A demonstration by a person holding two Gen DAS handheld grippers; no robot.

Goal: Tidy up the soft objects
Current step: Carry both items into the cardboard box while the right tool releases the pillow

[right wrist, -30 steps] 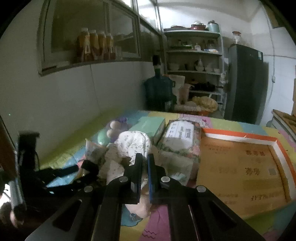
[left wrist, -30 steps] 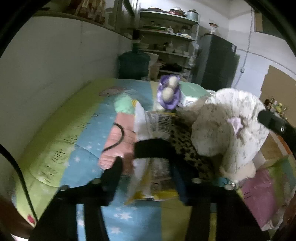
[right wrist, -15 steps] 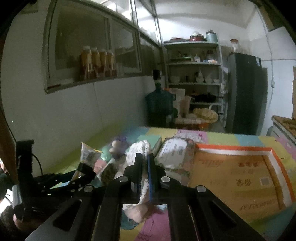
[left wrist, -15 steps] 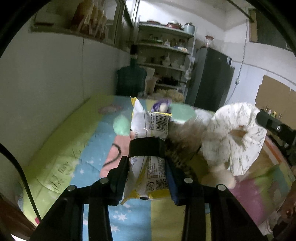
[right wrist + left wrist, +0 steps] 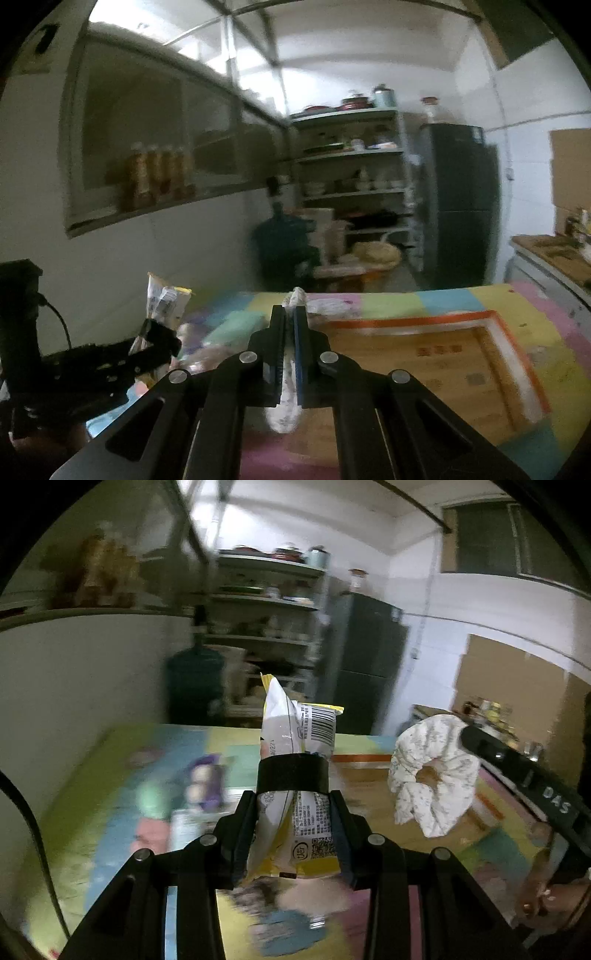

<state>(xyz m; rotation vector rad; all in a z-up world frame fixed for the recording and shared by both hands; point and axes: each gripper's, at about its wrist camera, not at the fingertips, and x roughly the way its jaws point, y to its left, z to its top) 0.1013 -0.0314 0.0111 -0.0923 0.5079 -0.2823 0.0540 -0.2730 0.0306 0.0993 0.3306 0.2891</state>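
Pastel foam mat [image 5: 461, 301] w/ cardboard tray [image 5: 443, 365], shelves [image 5: 351, 155], fridge [image 5: 461, 206], left tool [image 5: 293, 812] gripping snack packet [image 5: 299, 738], right tool [image 5: 290, 332] pinching scrunchie [image 5: 432, 779].

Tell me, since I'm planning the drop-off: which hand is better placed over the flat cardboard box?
Right, probably: its fingers, shut on the white floral fabric scrunchie, hang above the orange-edged cardboard box; the left gripper holds the yellow-white snack packet further left.

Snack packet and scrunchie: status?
Left gripper shut on snack packet, held upright. Right gripper shut on floral scrunchie. Both clear above mat.
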